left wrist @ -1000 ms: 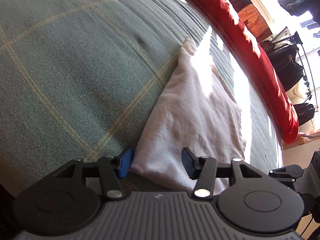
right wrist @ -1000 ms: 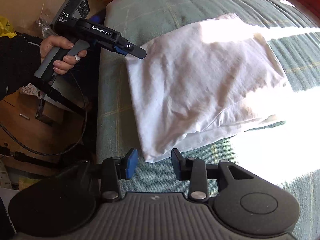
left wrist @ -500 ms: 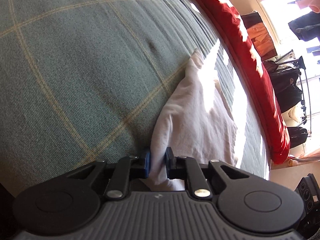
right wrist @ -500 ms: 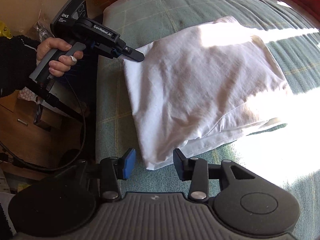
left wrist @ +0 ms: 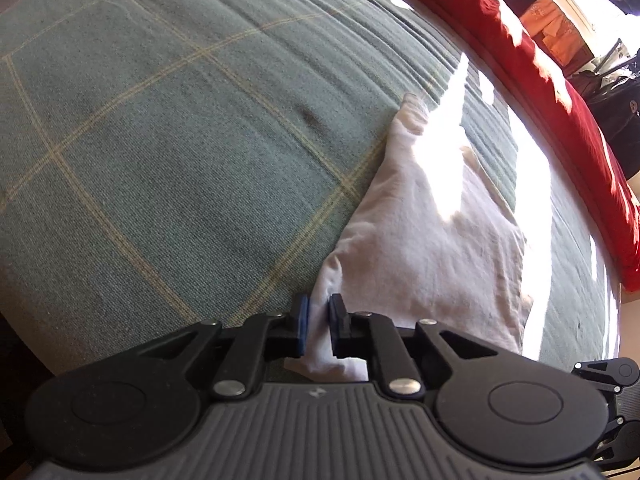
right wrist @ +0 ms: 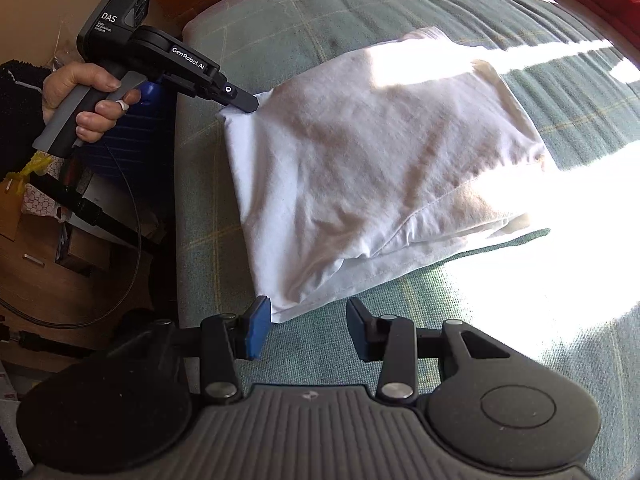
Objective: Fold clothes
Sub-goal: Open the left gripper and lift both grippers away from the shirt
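A white folded garment [right wrist: 360,176] lies on a green checked bed cover [right wrist: 400,344]. It also shows in the left wrist view [left wrist: 424,248]. My left gripper [left wrist: 318,322] is shut on the garment's near left corner. In the right wrist view the left gripper [right wrist: 244,100] pinches that far corner, held by a hand. My right gripper [right wrist: 308,320] is open, its jaws on either side of the garment's near corner, which lies just ahead of them on the cover.
A red blanket [left wrist: 560,92] runs along the far edge of the bed. Bright sun patches fall across the cover [right wrist: 580,240]. Left of the bed are a wooden floor, boxes and cables [right wrist: 60,248]. Dark bags [left wrist: 612,108] stand beyond the bed.
My left gripper closed on the garment's corner and has lifted it slightly. My right gripper stayed open and moved closer to the near corner.
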The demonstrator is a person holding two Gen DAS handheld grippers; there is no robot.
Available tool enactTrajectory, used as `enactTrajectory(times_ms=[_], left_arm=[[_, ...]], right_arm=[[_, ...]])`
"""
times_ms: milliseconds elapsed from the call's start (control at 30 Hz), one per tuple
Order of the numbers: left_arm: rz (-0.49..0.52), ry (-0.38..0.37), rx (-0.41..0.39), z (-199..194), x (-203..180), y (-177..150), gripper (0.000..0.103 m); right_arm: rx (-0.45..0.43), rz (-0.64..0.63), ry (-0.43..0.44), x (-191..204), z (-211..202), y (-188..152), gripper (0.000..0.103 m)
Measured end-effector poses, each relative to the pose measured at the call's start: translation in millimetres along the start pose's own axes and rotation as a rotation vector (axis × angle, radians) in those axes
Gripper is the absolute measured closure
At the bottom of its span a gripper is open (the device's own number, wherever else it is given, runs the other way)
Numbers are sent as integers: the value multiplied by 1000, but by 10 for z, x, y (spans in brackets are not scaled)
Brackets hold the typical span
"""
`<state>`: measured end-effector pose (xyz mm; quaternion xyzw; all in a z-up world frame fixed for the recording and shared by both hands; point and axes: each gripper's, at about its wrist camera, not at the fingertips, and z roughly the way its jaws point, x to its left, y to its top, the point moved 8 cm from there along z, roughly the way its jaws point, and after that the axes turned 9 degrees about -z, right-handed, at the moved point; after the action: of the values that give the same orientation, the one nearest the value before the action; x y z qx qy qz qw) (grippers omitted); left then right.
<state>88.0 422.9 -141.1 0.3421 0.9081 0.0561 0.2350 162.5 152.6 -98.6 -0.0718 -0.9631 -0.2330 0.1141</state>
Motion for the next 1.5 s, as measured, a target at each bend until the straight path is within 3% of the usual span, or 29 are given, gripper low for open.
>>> enactTrajectory(times_ms=[133, 167, 200, 300, 467, 600, 633, 700, 800, 867, 933, 1067, 1167, 1233, 1300, 1333, 1500], left_arm=[[132, 64, -104, -333, -273, -34, 89], [184, 76, -132, -371, -391, -59, 83], [230, 76, -149, -373, -518, -94, 78], [382, 42, -165, -243, -910, -283, 77], [538, -93, -122, 58, -1443, -752, 77], [662, -210, -93, 237, -1767, -1104, 77], [676, -242, -53, 310, -1812, -1188, 76], [697, -225, 15, 457, -1823, -1323, 75], [755, -259, 9, 340, -1857, -1334, 72], [748, -284, -22, 225, -1890, -1245, 71], [750, -286, -40, 219, -1932, -1193, 63], [728, -180, 16, 501, -1925, -1284, 60], [697, -95, 3, 461, -1908, -1316, 59], [654, -54, -27, 306, -1909, -1289, 55], [625, -13, -70, 134, -1916, -1260, 37], [620, 27, -109, 14, -1929, -1230, 33], [497, 126, -171, -467, -1956, -1192, 25]], right_arm=[[-34, 1, -60, -125, -132, 102, 57], [-44, 0, -84, -181, -165, 141, 57], [-54, 4, -117, -279, -176, 195, 57], [-88, 33, -226, -617, -139, 365, 57], [-115, 33, -308, -1024, 96, 573, 57], [-75, 53, -337, -1210, 225, 482, 56], [-71, 63, -337, -1237, 225, 446, 56], [-56, 82, -340, -1255, 201, 391, 53], [-30, 108, -349, -1249, 140, 327, 53], [-25, 113, -357, -1218, 80, 310, 53], [-27, 127, -351, -1179, 31, 296, 53], [-17, 144, -340, -1067, -49, 266, 53], [-15, 148, -321, -952, -147, 228, 42], [-16, 149, -323, -888, -233, 192, 41], [-13, 143, -331, -803, -347, 148, 35], [-10, 141, -337, -758, -409, 126, 34], [3, 173, -367, -565, -713, 10, 23]])
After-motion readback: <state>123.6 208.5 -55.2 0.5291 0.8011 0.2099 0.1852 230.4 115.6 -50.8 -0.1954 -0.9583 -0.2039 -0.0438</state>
